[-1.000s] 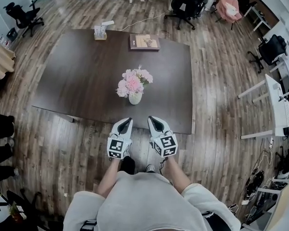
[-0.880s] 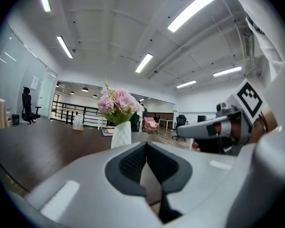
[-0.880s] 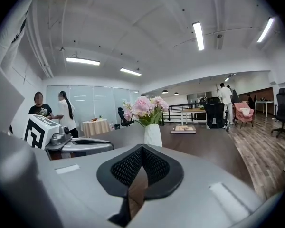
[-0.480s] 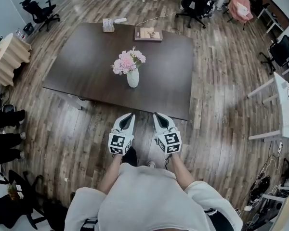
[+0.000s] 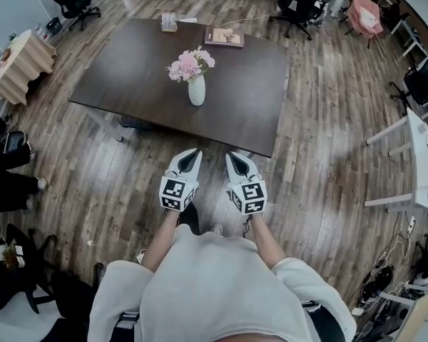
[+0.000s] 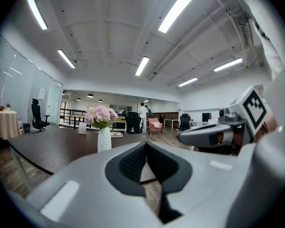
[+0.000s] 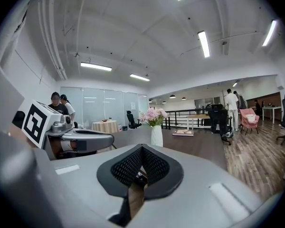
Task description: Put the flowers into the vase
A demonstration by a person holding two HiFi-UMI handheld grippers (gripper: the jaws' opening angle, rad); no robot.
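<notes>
Pink flowers (image 5: 190,64) stand in a white vase (image 5: 197,91) near the middle of a dark brown table (image 5: 128,77). Both grippers hang side by side over the wooden floor, short of the table's near edge and pointing towards it. My left gripper (image 5: 193,154) is shut with nothing in it. My right gripper (image 5: 231,156) is likewise shut and empty. In the left gripper view the vase (image 6: 104,139) and flowers (image 6: 100,115) show beyond the closed left gripper (image 6: 146,146). The right gripper view has the vase (image 7: 156,136) beyond the closed right gripper (image 7: 141,148).
A book (image 5: 224,37) and a small box (image 5: 169,22) lie at the table's far edge. Office chairs (image 5: 299,6) stand beyond it, a cloth-covered round table (image 5: 18,66) at the left, a white desk (image 5: 421,162) at the right. People's legs (image 5: 7,184) show at the left edge.
The table with the vase has slid farther up and away in the head view as the person backs off. Both grippers stay shut and side by side.
</notes>
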